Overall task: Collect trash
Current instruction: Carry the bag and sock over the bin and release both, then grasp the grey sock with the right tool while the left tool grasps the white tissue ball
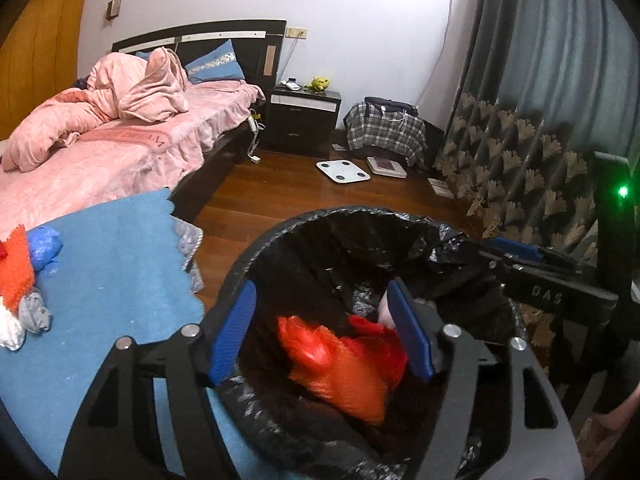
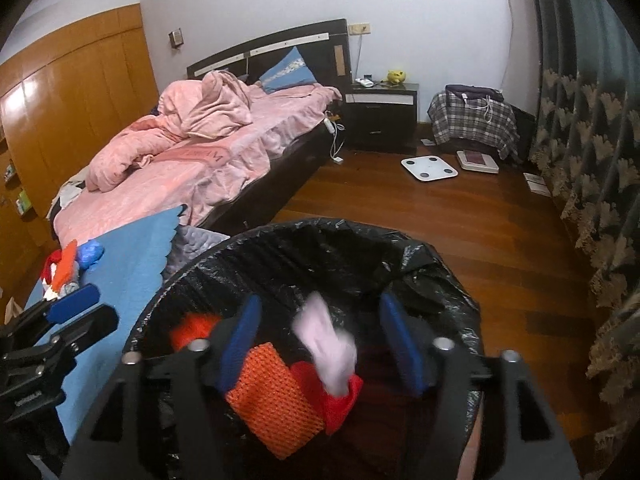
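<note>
Dropping light, crumpled scraps into the lined bin at lower centre of both views.
Left gripper and right gripper tilt downward over the bin, jaws apart, nothing pressed between them. The orange bag and pale scrap look soft; pinch a bunched fold. More scraps lie mid-left on the blue cloth.
</note>
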The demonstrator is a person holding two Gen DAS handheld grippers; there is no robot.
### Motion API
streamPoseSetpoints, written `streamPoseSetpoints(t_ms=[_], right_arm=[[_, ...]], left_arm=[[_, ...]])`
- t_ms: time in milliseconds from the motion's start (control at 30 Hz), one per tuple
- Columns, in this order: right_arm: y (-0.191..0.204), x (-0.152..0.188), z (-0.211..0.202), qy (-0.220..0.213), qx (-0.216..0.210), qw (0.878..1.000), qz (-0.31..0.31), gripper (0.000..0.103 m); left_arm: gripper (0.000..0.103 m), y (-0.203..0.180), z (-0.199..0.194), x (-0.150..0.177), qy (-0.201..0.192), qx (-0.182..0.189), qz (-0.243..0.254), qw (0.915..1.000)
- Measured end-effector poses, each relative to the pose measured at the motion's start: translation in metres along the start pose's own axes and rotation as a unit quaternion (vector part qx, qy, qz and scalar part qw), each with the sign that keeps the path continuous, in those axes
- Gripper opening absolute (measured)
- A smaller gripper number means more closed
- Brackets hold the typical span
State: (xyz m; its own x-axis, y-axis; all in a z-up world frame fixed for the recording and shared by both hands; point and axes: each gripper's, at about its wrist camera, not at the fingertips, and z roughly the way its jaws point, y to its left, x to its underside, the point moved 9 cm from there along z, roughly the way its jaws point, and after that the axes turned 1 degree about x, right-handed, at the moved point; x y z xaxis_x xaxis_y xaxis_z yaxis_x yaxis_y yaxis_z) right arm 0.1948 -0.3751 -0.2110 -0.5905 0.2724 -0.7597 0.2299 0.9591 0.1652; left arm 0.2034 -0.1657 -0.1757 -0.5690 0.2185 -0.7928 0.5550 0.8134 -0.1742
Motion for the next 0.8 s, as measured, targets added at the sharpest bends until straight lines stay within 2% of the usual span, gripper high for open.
streamPoseSetpoints(t_ms=[33,100,167,300,467,633,800], right_arm=[[0.0,0.0,-0.001,-0.003,0.001,1.0,0.0,0.077],[0.003,-0.003,-0.004,-0.012,0.001,1.0,0.0,0.092],[0.008,-0.005,-0.006,-0.019,0.0,1.0,-0.002,0.097],[0.026,-0.008,-0.007,-0.019,-0.014,1.0,-0.012,0.097],[0.07,-0.007,-0.006,-0.019,-0.045,0.998,-0.03,0.097],[0.136,-0.007,-0.001,-0.019,-0.09,0.994,-0.061,0.097],[0.199,-0.006,0.011,-0.018,-0.128,0.988,-0.088,0.097]], left_arm=[[0.074,0.003,-0.003,0.001,-0.003,-0.006,-0.001,1.0],[0.079,0.013,-0.012,0.002,-0.01,-0.022,-0.005,0.9997],[0.084,0.025,-0.023,0.003,-0.02,-0.042,-0.008,0.9989],[0.087,0.062,-0.048,0.009,-0.032,-0.088,-0.025,0.9953],[0.088,0.111,-0.079,0.017,-0.043,-0.141,-0.055,0.9875],[0.088,0.169,-0.112,0.026,-0.052,-0.205,-0.081,0.9739],[0.088,0.22,-0.135,0.039,-0.054,-0.253,-0.108,0.9599]])
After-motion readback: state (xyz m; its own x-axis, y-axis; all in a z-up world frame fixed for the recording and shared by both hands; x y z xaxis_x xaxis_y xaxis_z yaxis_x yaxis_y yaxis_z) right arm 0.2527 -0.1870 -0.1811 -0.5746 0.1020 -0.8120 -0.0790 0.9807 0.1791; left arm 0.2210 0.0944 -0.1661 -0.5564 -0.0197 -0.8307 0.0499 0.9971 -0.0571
